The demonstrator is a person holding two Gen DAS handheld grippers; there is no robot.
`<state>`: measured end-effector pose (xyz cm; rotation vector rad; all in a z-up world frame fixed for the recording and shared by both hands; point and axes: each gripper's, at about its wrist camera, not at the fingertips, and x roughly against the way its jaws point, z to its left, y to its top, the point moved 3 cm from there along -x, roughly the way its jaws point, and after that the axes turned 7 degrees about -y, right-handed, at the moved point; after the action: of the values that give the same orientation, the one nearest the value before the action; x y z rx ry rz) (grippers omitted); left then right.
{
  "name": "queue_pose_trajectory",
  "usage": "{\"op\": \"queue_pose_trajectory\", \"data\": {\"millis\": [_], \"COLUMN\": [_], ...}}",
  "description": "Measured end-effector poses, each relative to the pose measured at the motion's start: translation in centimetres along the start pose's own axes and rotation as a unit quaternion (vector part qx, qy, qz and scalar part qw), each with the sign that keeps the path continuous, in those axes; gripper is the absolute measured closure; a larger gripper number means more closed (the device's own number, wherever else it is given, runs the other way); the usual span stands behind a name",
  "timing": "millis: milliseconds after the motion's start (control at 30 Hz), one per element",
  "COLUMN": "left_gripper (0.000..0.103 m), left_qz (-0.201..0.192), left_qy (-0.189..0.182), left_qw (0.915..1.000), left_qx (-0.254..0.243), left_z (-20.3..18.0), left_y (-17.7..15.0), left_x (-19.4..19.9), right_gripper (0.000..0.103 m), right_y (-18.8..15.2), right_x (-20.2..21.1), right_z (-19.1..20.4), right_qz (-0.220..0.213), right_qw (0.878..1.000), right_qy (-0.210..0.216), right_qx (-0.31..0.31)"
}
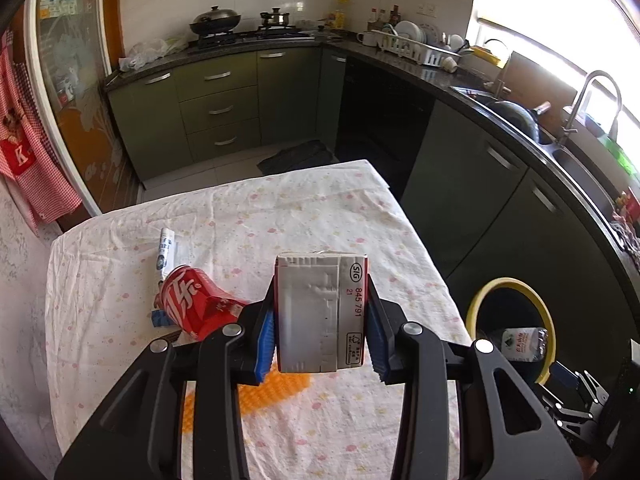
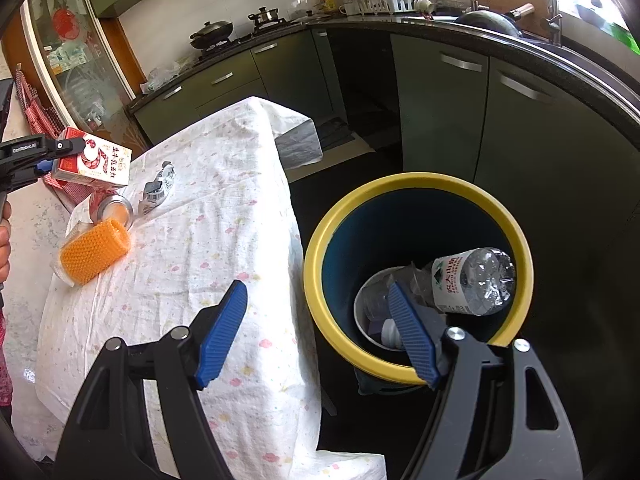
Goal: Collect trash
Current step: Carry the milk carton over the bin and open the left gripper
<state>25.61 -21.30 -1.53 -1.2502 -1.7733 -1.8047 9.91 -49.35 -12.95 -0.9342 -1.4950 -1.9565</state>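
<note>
My left gripper is shut on a red and white milk carton, lifted above the cloth-covered table; the same carton shows at far left in the right wrist view. On the table lie a crushed red can, a flattened white tube and an orange mesh roll. My right gripper stands open with nothing between its fingers, over the table's right edge. Beside the table is a yellow-rimmed bin holding a crumpled plastic bottle and a cup.
Green kitchen cabinets and a dark countertop with a sink run around the back and right. A dark mat lies on the floor beyond the table. A red checked apron hangs at left. A person's hand shows at the left edge.
</note>
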Motion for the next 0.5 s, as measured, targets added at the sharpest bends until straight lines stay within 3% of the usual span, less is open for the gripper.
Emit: {"op": "queue_pose_trajectory", "data": {"millis": [233, 500], "left_gripper": [0.065, 0.065], "left_qz": [0.015, 0.055], "left_qy": [-0.083, -0.174], "left_qw": [0.9947, 0.9766], "left_qx": [-0.058, -0.113], "left_z": [-8.2, -19.6], "left_y": [-1.1, -2.7], "left_x": [0.2, -4.1], "right_gripper": [0.034, 0.033], "right_y": [-0.5, -1.7], "right_x": [2.2, 4.1], "right_z": [-3.7, -8.3], "right_qz": [-0.02, -0.027], "right_qw": [0.999, 0.995], "right_qy": [-0.04, -0.076], "right_qx": [-0.024, -0.06]}}
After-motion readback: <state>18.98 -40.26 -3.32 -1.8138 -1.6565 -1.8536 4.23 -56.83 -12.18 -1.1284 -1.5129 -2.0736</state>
